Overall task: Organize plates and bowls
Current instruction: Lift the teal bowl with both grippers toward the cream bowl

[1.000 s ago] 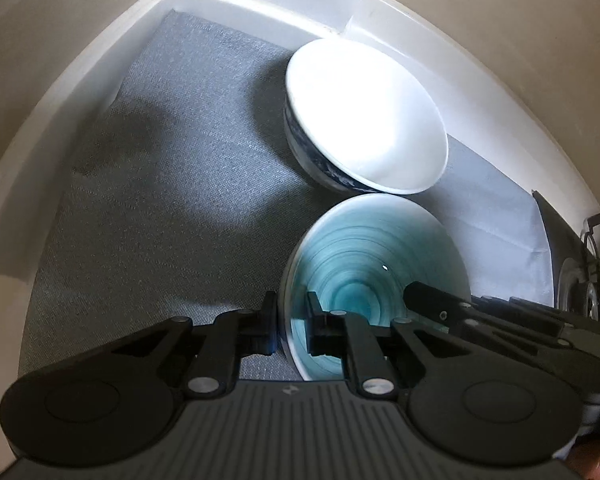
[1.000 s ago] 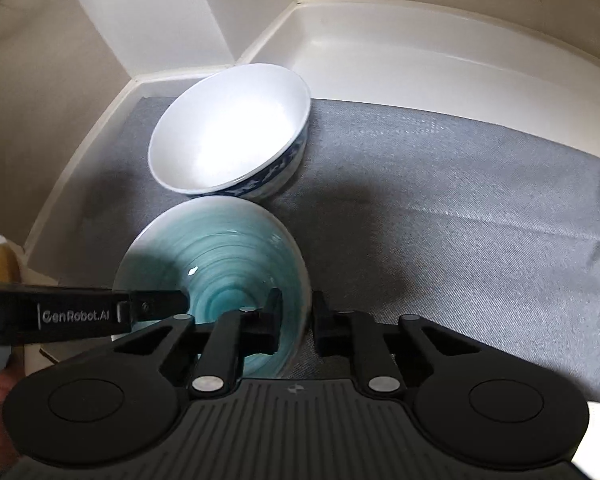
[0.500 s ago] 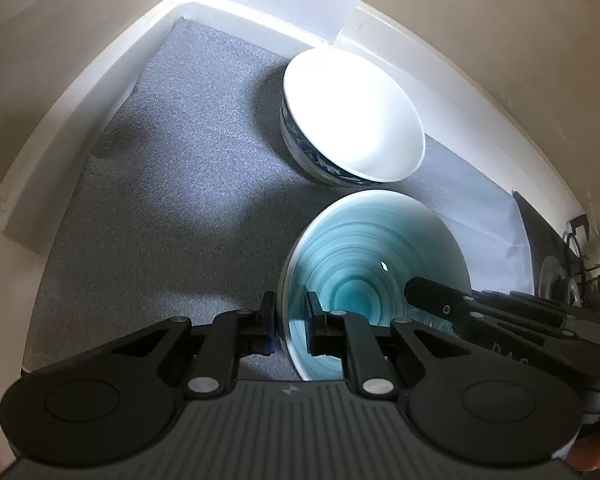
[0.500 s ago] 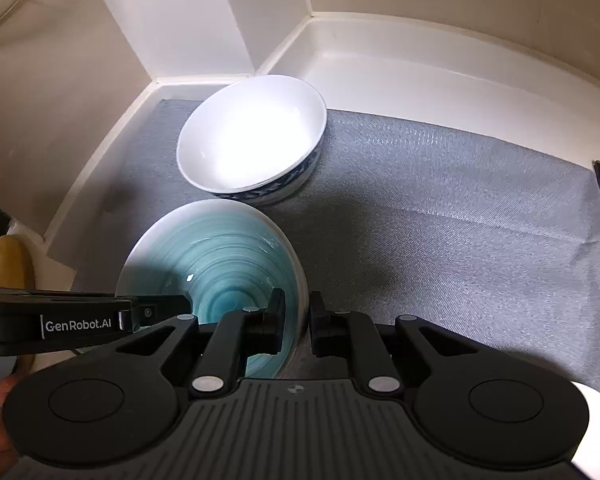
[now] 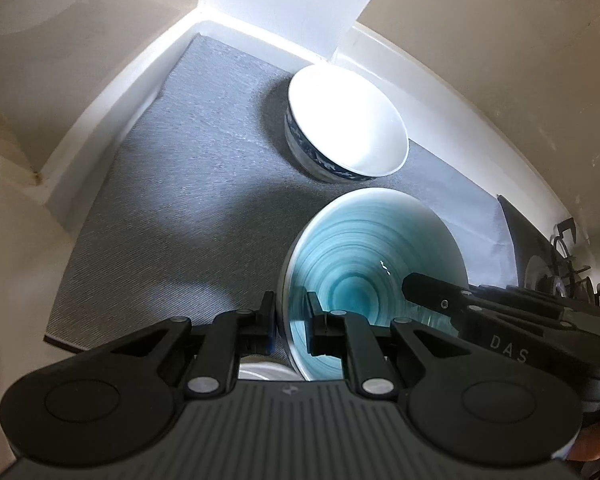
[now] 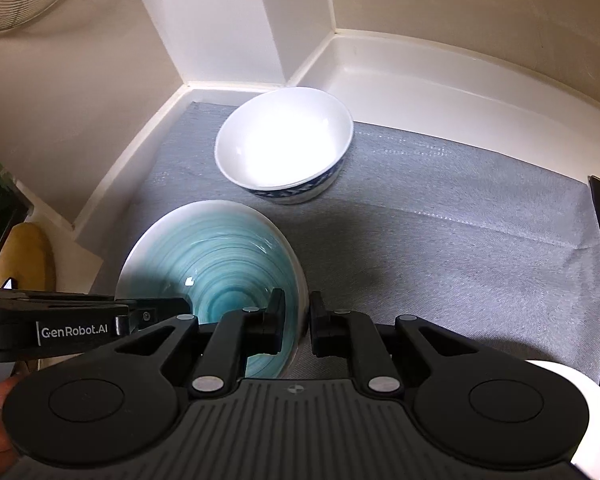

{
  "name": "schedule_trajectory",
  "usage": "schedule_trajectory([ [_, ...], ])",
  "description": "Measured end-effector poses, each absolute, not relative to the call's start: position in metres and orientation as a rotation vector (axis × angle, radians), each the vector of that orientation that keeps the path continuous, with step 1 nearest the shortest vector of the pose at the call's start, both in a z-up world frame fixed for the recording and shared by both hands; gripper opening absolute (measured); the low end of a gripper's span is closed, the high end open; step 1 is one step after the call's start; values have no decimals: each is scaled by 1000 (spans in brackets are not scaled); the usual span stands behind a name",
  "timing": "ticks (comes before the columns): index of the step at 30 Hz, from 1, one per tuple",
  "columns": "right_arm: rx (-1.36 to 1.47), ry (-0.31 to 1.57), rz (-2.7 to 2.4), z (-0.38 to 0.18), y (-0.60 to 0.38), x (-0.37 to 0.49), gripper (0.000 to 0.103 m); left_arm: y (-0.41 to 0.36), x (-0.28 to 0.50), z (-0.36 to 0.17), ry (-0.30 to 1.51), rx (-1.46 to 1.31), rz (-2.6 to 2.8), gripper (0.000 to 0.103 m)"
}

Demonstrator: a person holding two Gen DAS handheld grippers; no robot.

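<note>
Both the left hand-held gripper (image 5: 291,322) and the right hand-held gripper (image 6: 303,320) pinch opposite rim edges of the teal bowl (image 5: 374,264), probably to steady it. The white bowl (image 6: 284,156) sits near the table's (image 6: 460,248) back corner (on a grey mat (image 5: 172,208)), perhaps the stacking spot.

We see a teal bowl (image 5: 374,276) with ringed glaze and a pale rim, held tilted above the grey mat, its rim pinched on opposite sides. Just beyond it a white bowl (image 6: 284,152) with a blue-patterned outside stands upright on the mat, near the corner, apart from the teal one.
</note>
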State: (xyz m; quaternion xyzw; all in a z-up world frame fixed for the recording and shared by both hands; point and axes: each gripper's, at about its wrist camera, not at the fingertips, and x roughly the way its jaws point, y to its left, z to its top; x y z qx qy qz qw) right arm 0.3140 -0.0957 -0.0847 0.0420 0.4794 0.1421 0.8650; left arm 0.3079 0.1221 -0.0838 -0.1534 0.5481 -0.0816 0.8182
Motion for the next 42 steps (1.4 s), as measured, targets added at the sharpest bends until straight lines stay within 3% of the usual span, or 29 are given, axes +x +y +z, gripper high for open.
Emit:
schedule_trajectory([
  [42, 72, 954, 413, -56, -65, 287, 14, 160, 260, -53, 1108, -393, -118, 14],
])
